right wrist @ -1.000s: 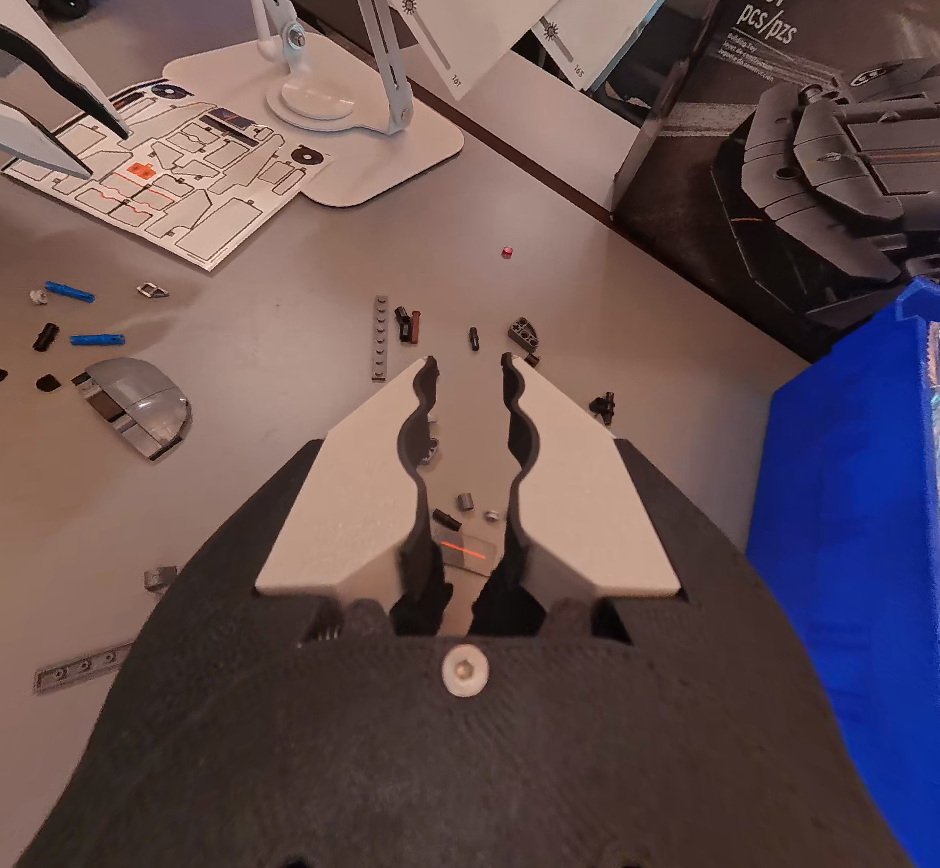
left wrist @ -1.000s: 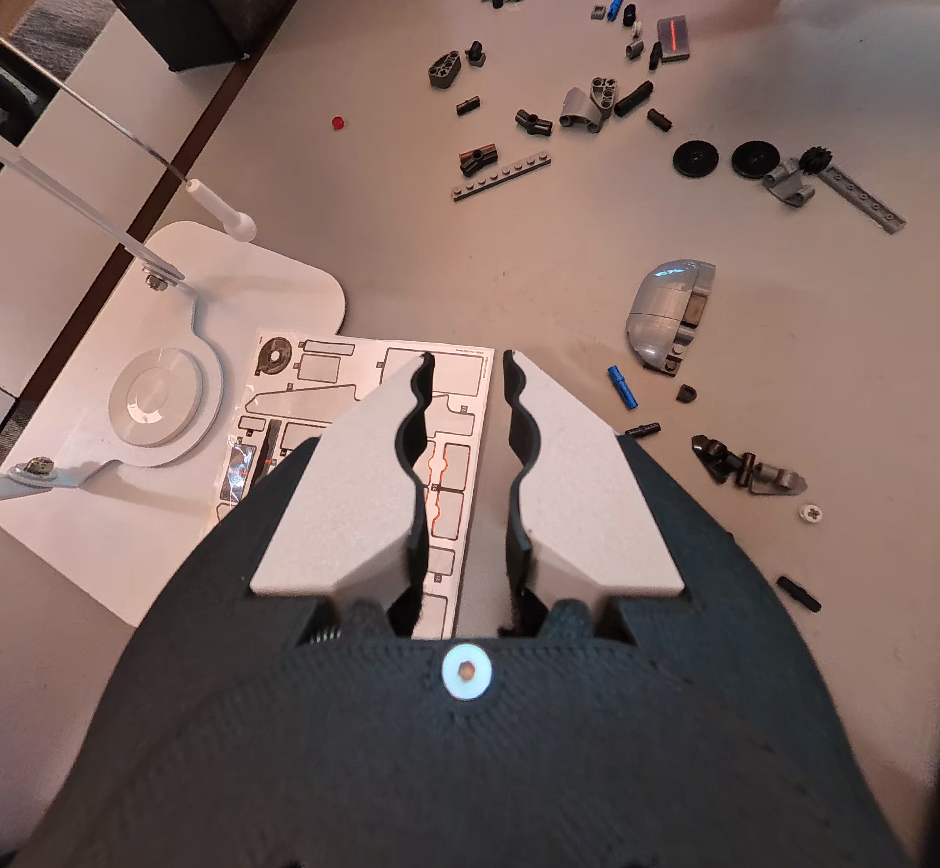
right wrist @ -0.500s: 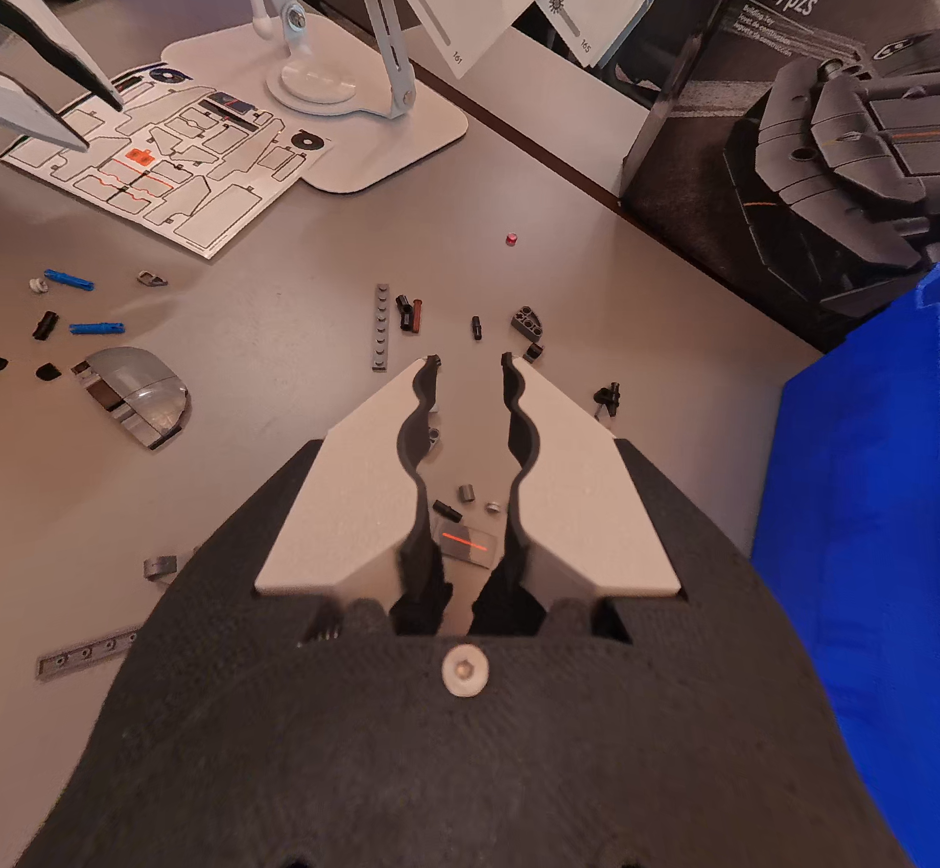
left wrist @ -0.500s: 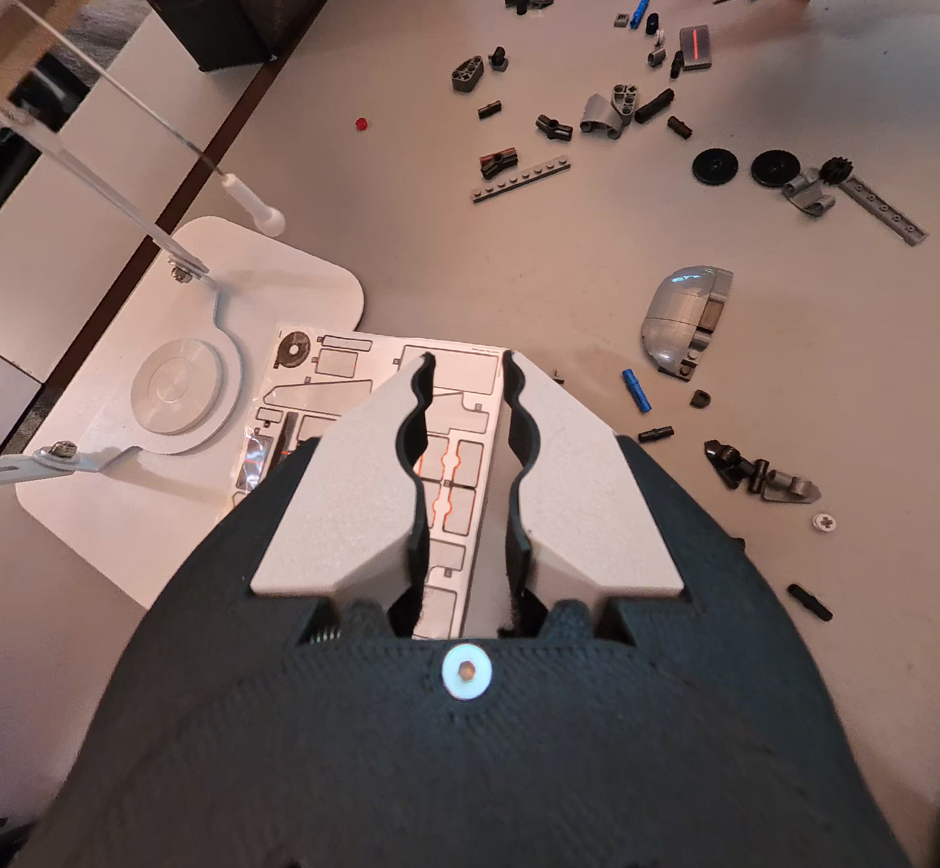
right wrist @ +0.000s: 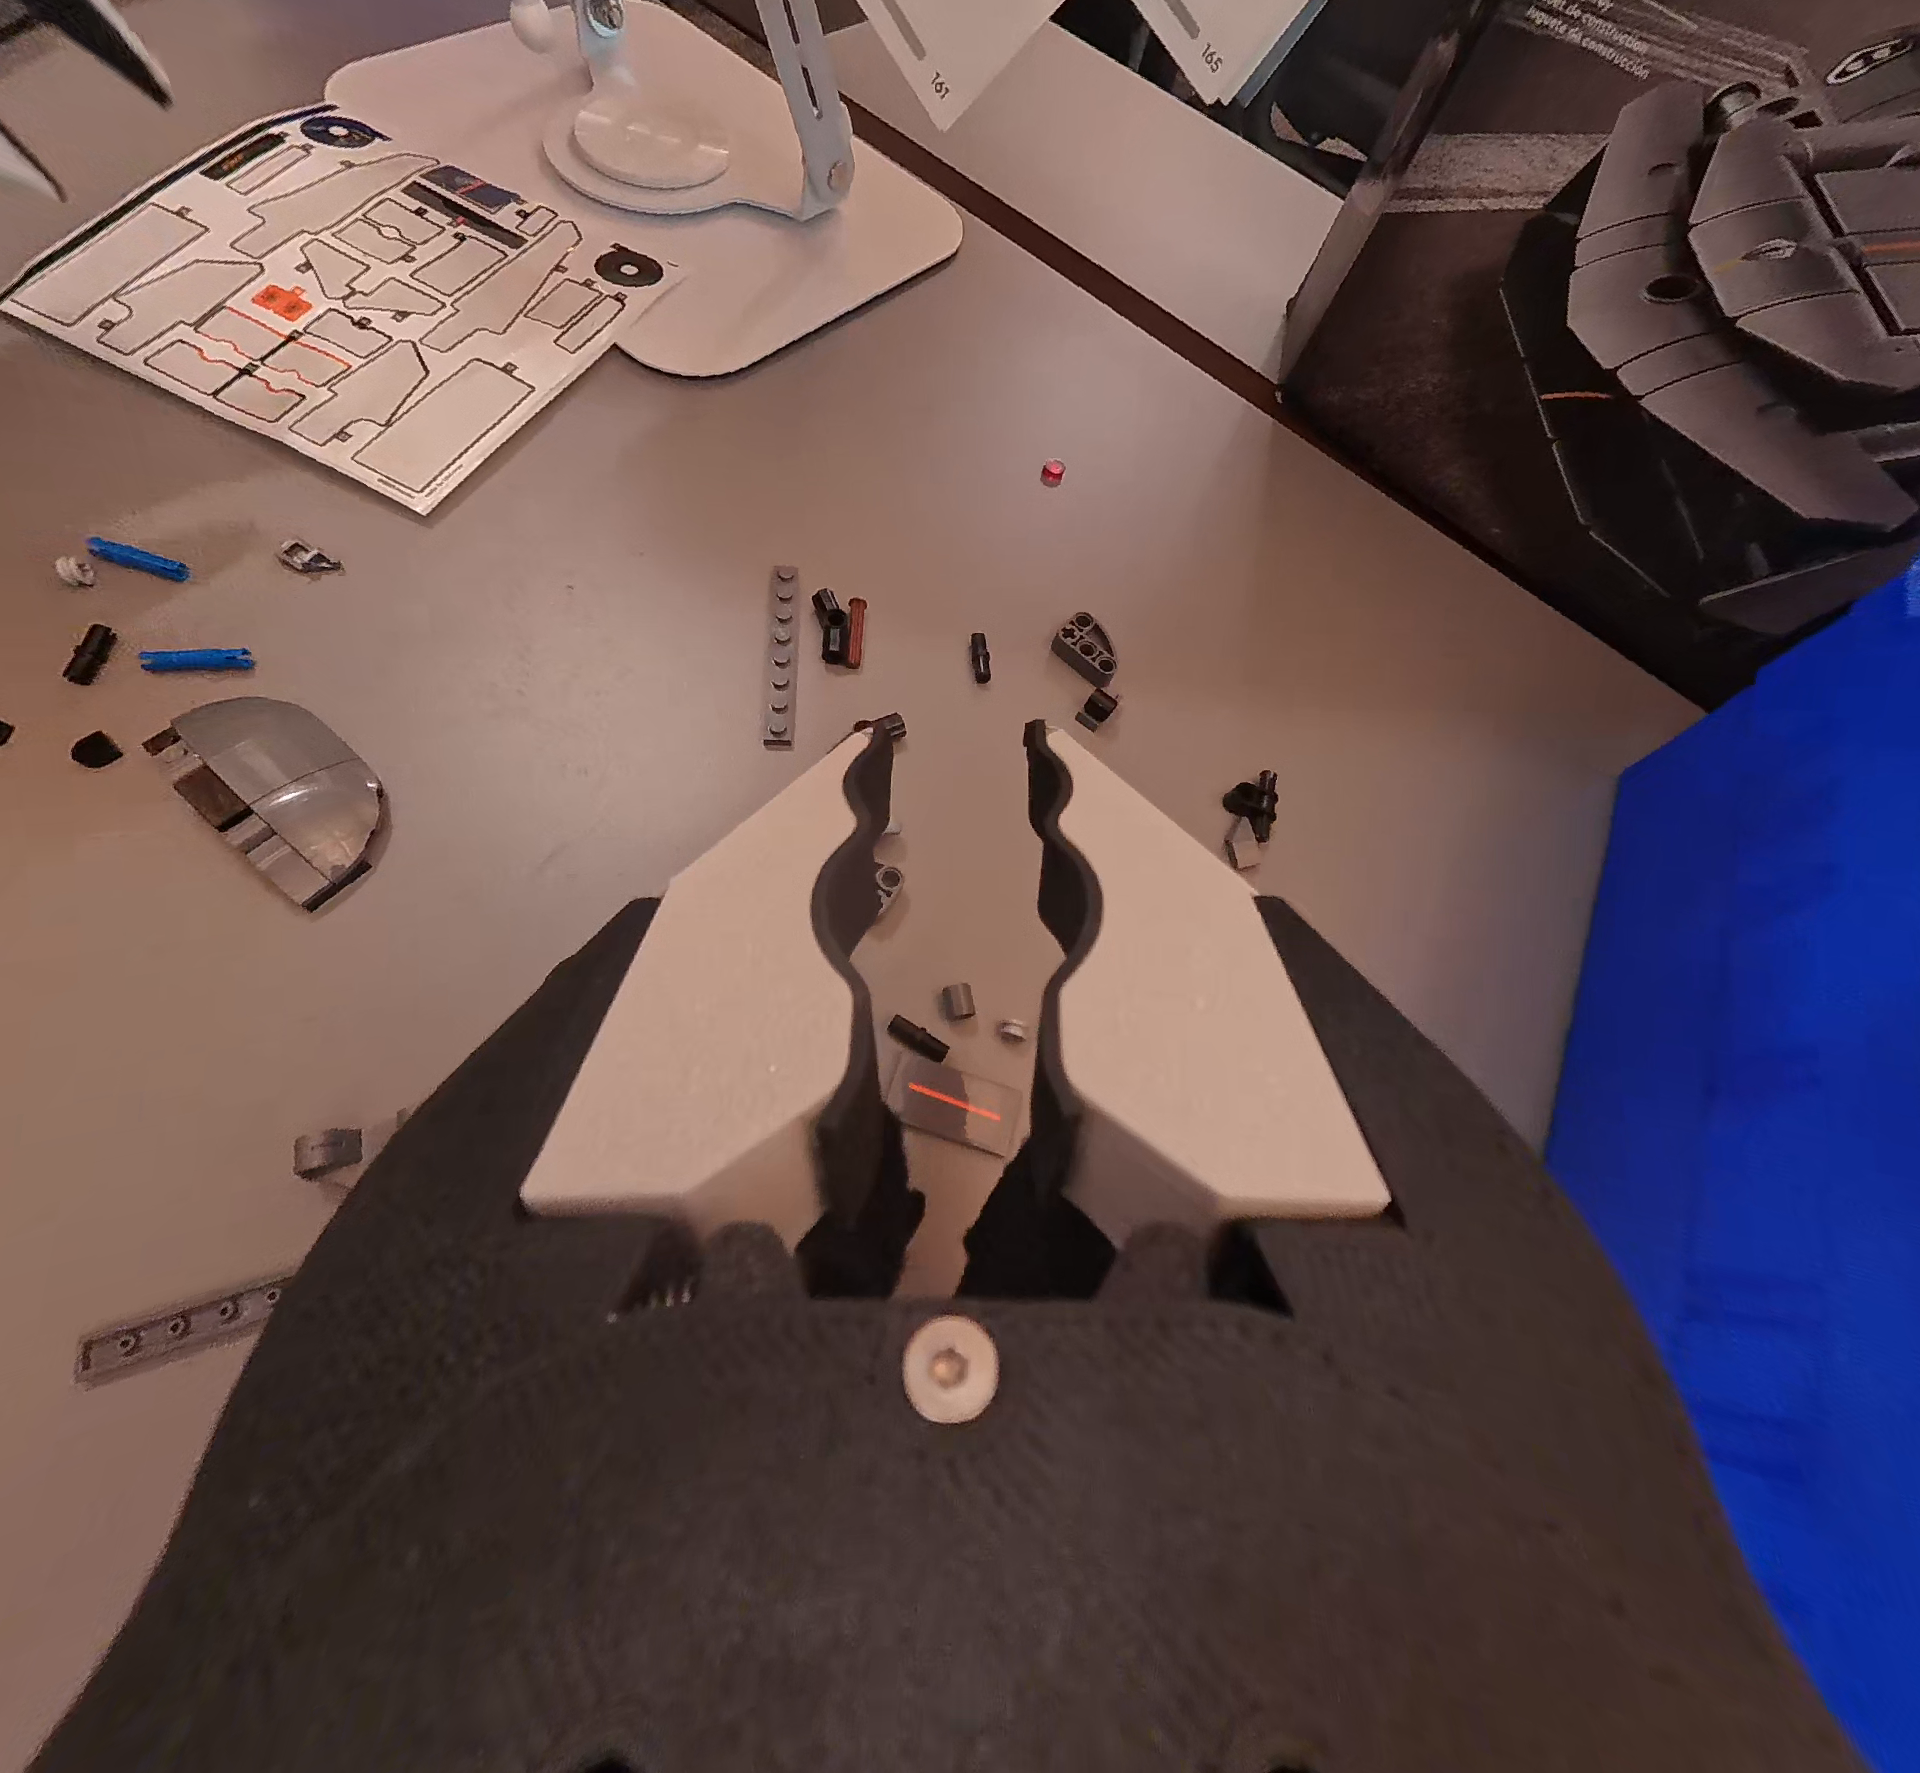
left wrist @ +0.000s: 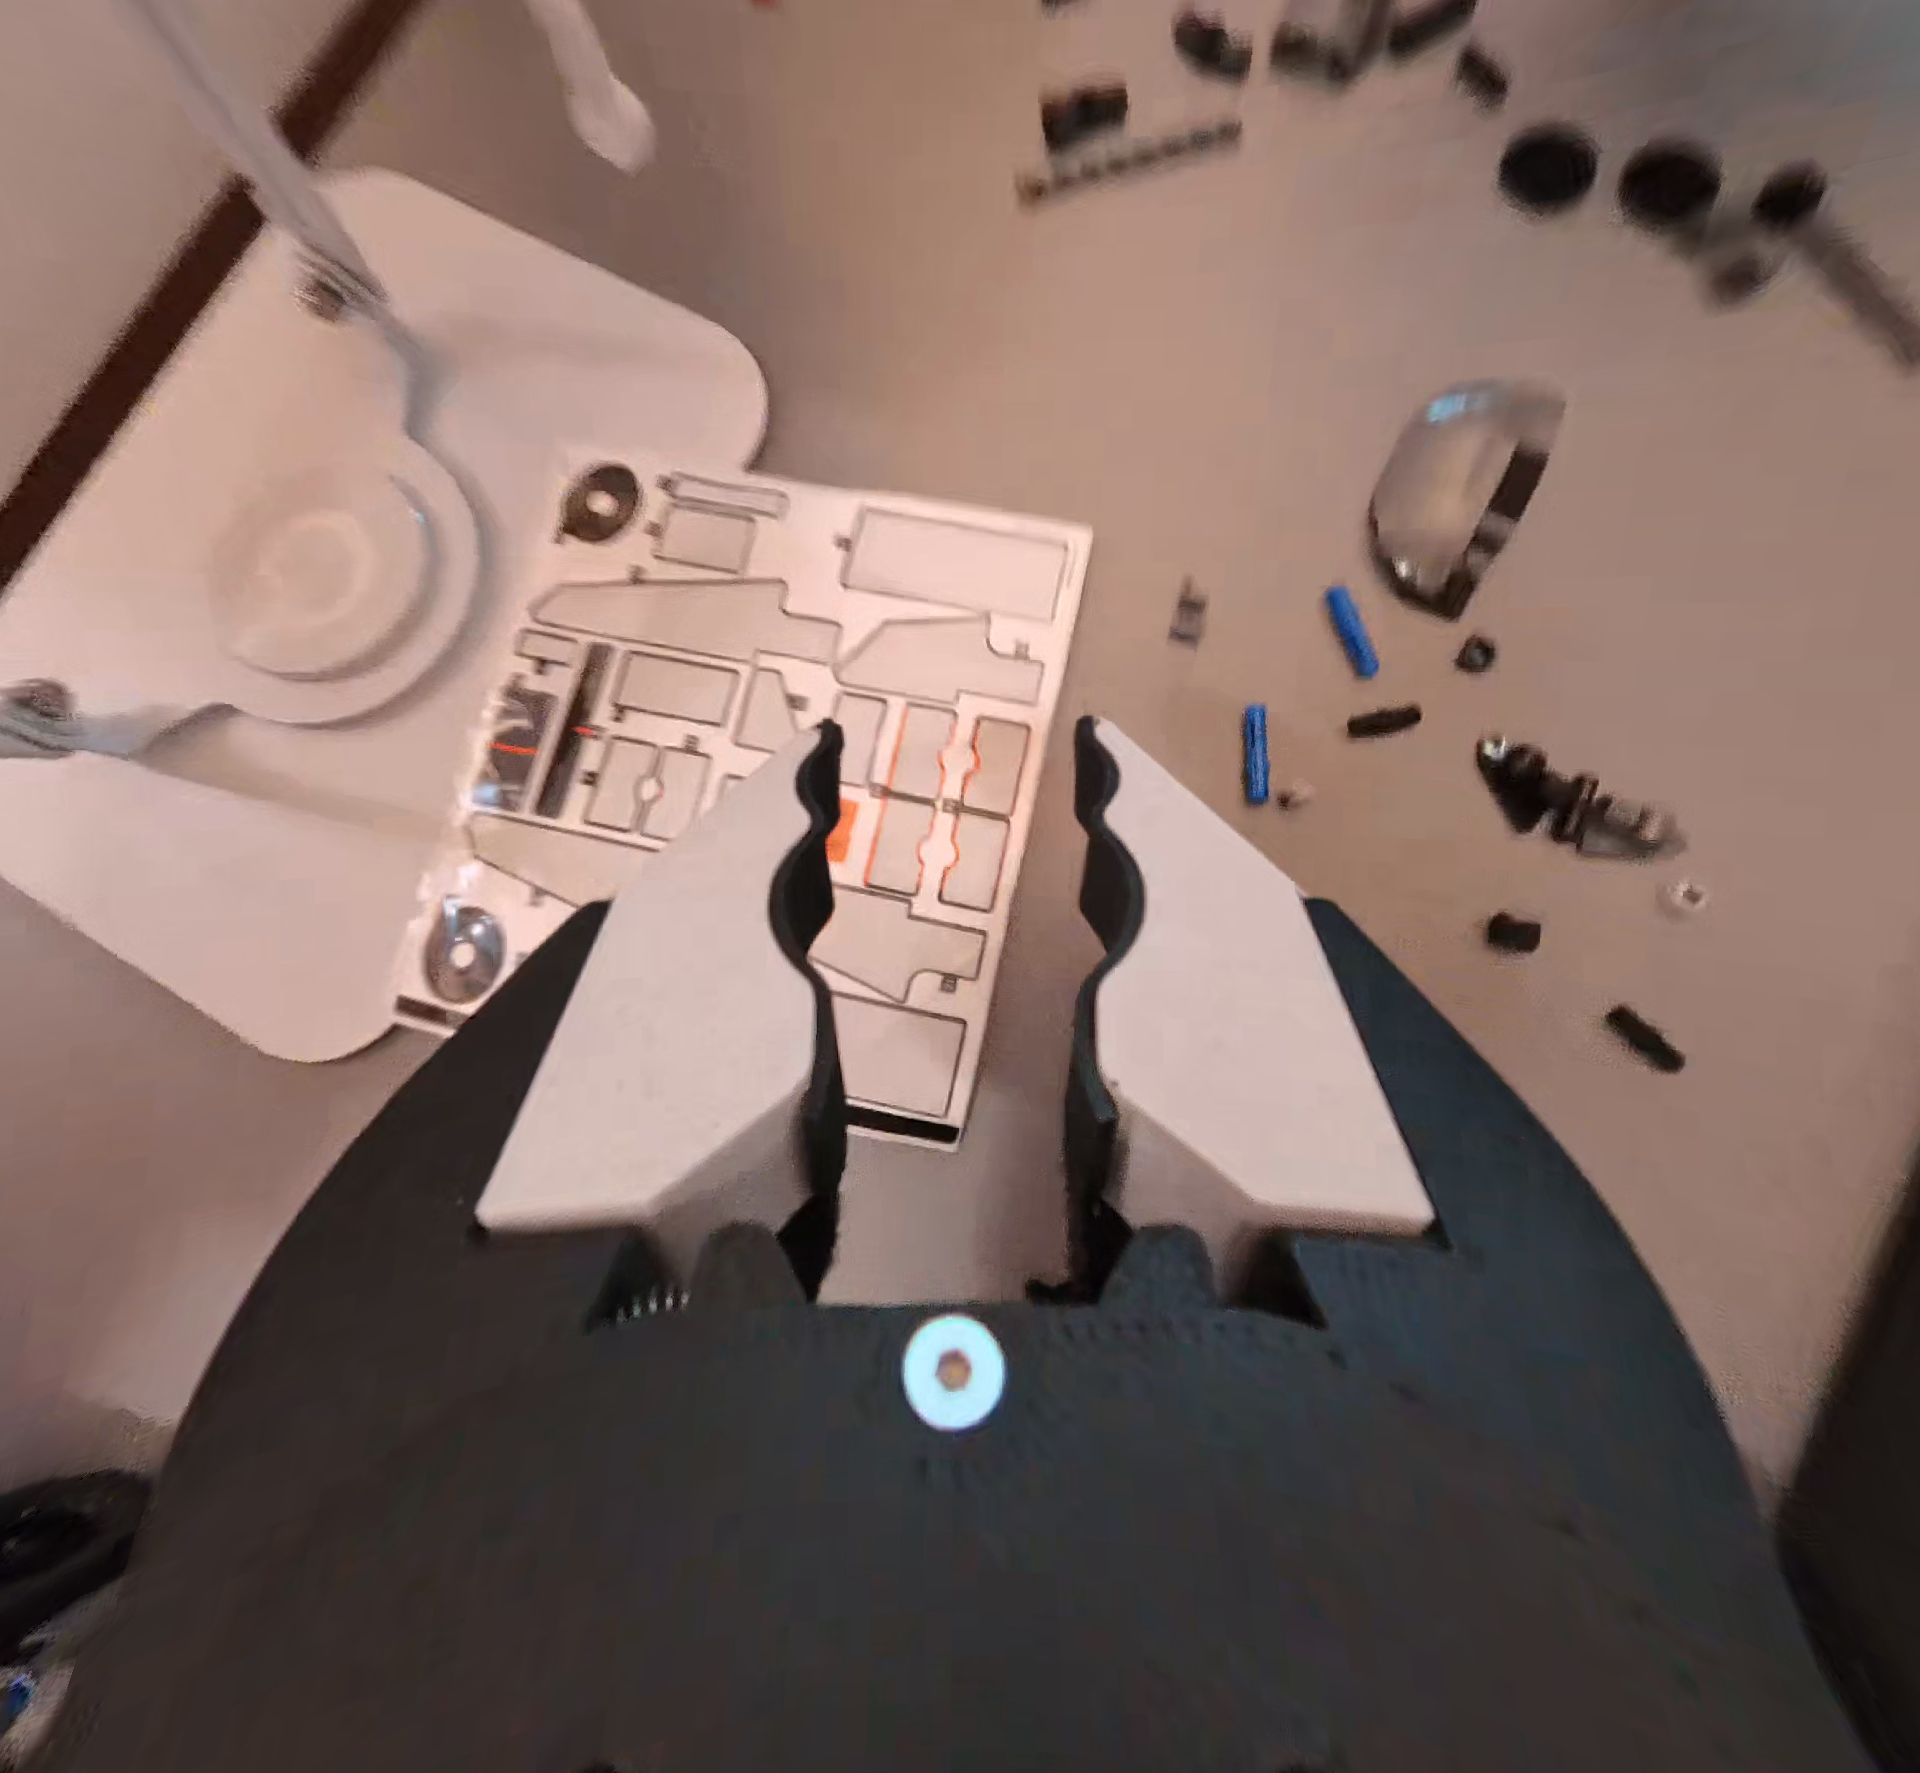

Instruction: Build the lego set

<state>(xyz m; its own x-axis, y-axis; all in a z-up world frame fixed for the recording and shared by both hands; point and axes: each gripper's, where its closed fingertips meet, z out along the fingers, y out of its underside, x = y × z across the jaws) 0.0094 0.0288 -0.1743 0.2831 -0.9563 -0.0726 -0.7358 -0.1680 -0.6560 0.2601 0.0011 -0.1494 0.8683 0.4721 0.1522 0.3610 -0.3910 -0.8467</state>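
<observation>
Landmark: white sticker sheet [left wrist: 831, 684] printed with grey outlined shapes and orange accents, lying flat on the grey desk [left wrist: 1091, 352].

1. Left gripper [left wrist: 951, 736], black body with pale grey wedge fingers: jaws released, wide gap, nothing between them. It hangs above the near right part of the sheet. This view is motion-blurred.
2. Right gripper [right wrist: 961, 734], same build: jaws parted and empty, well to the right of the sheet, over loose parts.
3. Small grey tile with an orange line [right wrist: 954, 1105]: flat on the desk, seen between the right gripper's fingers. Just beyond it lie a short black pin [right wrist: 916, 1037] and a small grey cylinder [right wrist: 958, 1001].
4. Curved grey and black partial assembly [right wrist: 275, 804]: on the desk, nearer than the sheet in the right wrist view; to the right of the sheet in the left wrist view [left wrist: 1460, 502].
5. Two blue pins [right wrist: 195, 658]: between the assembly and the sheet.
6. Long thin grey studded plate [right wrist: 781, 655]: right of the sheet, lying lengthwise away from the camera.
7. Small red round stud [right wrist: 1052, 473]: alone, farther right.
8. White flat-based stand [right wrist: 727, 196]: base touching the sheet's far edge, holding white pages above.
9. Dark printed cardboard box [right wrist: 1662, 217]: at the desk's far right edge.
10. Bright blue bin [right wrist: 1766, 1100]: right of everything, beside the right gripper.
</observation>
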